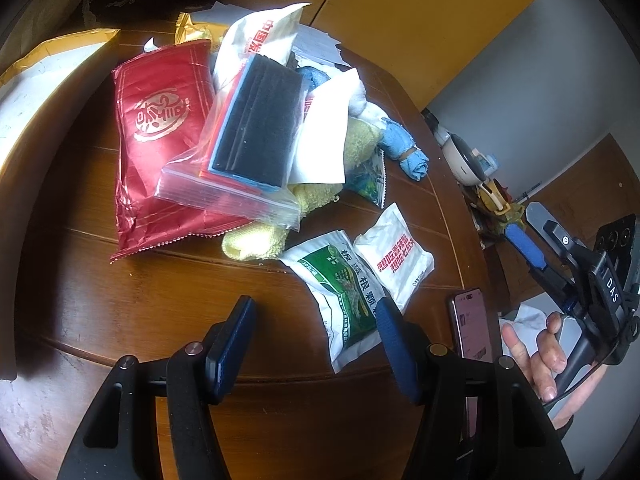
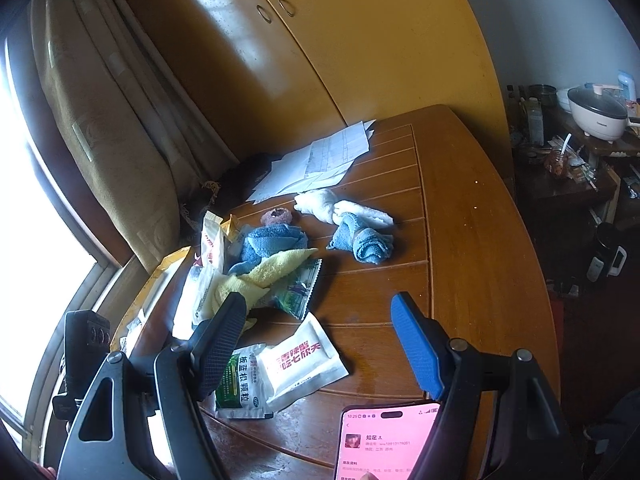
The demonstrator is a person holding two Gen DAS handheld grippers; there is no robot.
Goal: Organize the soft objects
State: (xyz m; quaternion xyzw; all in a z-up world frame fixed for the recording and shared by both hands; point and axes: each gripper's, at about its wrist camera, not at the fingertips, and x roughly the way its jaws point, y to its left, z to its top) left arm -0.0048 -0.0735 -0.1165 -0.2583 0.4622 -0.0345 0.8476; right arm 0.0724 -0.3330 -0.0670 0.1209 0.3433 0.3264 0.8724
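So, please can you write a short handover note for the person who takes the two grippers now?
Left gripper: open, empty, above the table near the green sachet.
Right gripper: open, empty, above the white sachet.
Things: red pouch, zip bag with sponge and yellow cloth lie heaped together; the rolled blue towel and white cloth lie apart; phone at the near edge.
Done: nothing looks sorted yet.
Left: separate the heap and group the soft items.
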